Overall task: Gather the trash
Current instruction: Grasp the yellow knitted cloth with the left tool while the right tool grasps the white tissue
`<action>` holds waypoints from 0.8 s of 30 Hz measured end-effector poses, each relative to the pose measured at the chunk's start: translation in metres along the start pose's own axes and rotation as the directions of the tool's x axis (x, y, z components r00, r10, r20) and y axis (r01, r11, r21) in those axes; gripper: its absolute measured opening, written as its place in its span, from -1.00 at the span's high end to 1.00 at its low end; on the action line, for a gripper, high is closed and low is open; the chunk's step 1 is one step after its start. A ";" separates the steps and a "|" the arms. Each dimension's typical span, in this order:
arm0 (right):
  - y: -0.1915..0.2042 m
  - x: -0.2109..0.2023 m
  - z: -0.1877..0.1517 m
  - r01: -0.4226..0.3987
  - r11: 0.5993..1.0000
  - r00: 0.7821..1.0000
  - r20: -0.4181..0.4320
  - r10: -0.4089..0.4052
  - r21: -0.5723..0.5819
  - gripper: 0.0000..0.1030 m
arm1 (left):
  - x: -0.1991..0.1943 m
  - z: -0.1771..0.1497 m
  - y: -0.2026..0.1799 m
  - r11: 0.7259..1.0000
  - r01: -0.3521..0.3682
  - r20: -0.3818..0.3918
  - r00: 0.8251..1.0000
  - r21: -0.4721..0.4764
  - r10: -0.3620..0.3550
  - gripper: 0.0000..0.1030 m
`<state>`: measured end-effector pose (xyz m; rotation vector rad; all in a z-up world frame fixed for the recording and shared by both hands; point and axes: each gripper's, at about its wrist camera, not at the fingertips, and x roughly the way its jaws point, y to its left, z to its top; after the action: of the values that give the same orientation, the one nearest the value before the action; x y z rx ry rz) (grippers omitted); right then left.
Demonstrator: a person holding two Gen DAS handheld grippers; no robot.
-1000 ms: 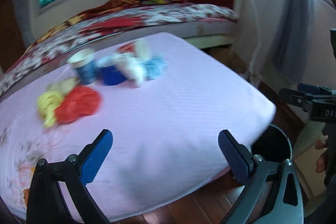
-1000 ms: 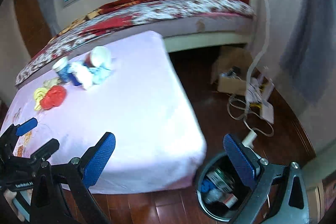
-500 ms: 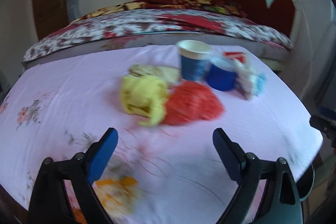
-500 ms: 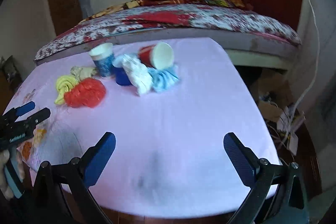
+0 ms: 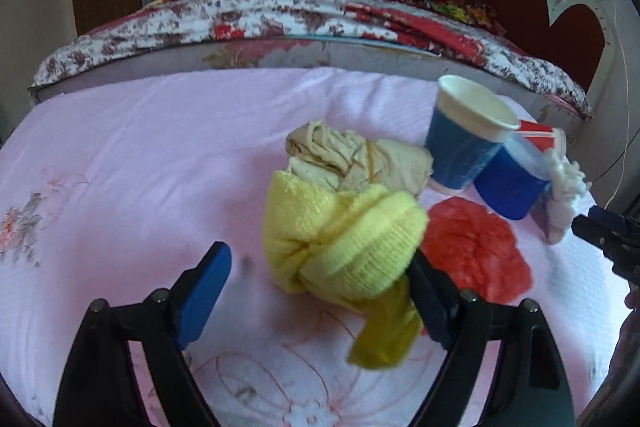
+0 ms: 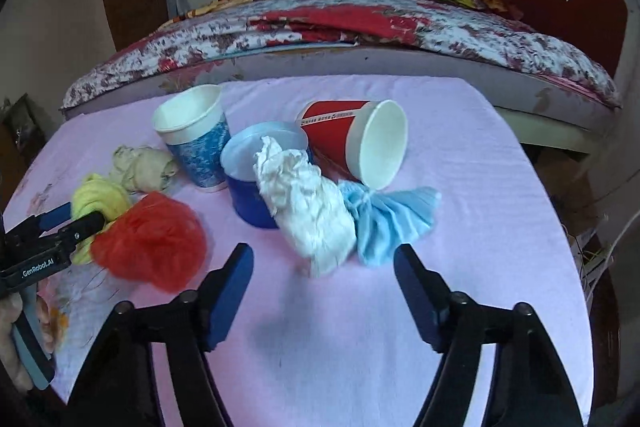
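Now my left fingers [image 5: 320, 291] have been closing, still open around the yellow cloth [image 5: 340, 235], one maybe touching. My right fingers [image 6: 324, 279], also closing, hold nothing near the white wad [image 6: 308, 203]. Two cups, one tub, five soft wads lie on the pink bed [image 6: 480, 187].

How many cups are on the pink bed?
3. The blue paper cup stands upright near the back left. The red paper cup lies on its side to the right. The dark blue cup sits between them, partly hidden by the white crumpled rag.
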<state>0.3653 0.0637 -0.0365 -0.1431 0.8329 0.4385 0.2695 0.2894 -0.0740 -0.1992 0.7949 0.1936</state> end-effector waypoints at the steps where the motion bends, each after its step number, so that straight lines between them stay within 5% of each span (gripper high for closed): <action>1: 0.001 0.004 0.002 0.000 1.000 1.000 -0.002 0.000 -0.005 -0.37 | 0.002 0.000 0.001 1.000 0.003 -0.002 1.000 0.001 -0.003 -0.66; 6: 0.006 0.024 0.011 0.001 1.000 0.999 -0.037 -0.001 -0.023 0.08 | 0.011 0.005 -0.001 0.999 0.044 -0.022 0.999 0.002 -0.044 -0.48; 11: 0.007 0.017 0.011 -0.023 1.000 1.000 -0.020 0.023 -0.016 0.20 | 0.004 0.005 0.001 0.997 0.081 -0.015 0.997 0.001 -0.081 0.16; 24: -0.005 -0.067 -0.021 -0.072 0.997 0.995 0.064 0.072 -0.004 0.20 | -0.065 -0.004 -0.008 0.997 0.043 0.089 0.995 0.068 -0.049 0.25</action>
<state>0.3136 0.0321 -0.0008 -0.1006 0.7760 0.5093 0.2240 0.2744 -0.0285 -0.1449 0.7049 0.1313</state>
